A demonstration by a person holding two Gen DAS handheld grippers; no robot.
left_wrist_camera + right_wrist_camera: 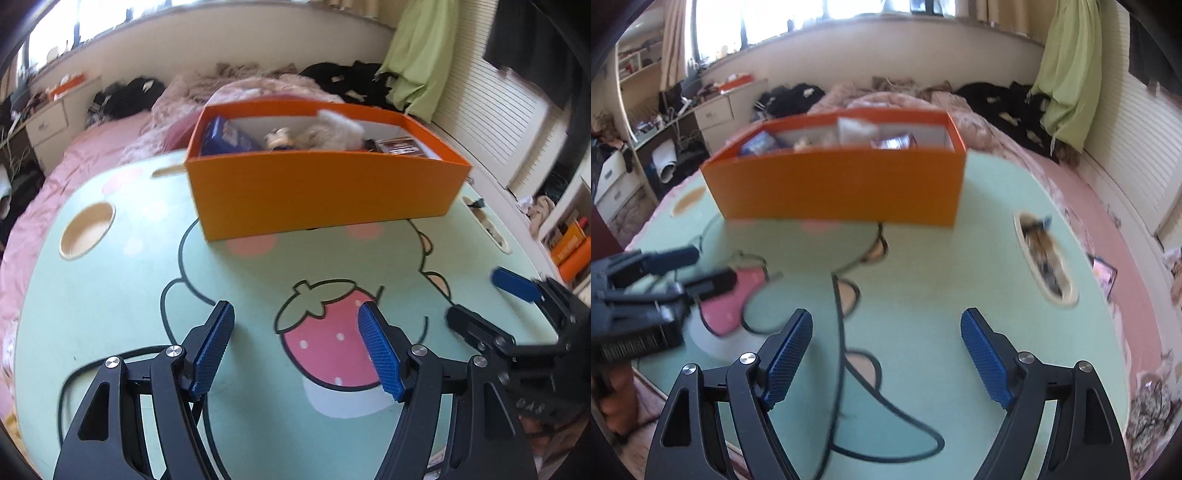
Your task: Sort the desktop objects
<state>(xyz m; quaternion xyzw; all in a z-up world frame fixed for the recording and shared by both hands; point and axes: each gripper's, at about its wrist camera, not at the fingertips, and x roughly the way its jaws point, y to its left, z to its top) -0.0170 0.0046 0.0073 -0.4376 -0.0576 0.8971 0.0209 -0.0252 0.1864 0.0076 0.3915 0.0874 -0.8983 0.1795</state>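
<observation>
An orange box stands at the far side of a mint-green lap table printed with a strawberry. Inside it lie a blue packet, a fluffy pale item and a brown packet. My left gripper hovers open over the strawberry print, nothing between its blue pads. In the right wrist view the same orange box sits ahead, and my right gripper stands open and empty above the table. Each gripper shows at the edge of the other's view: the right gripper, the left gripper.
The table has a round cup hole at the left and a long slot at the right holding small items. It rests on a bed with pink bedding. Dark clothes, a green cloth and drawers lie beyond.
</observation>
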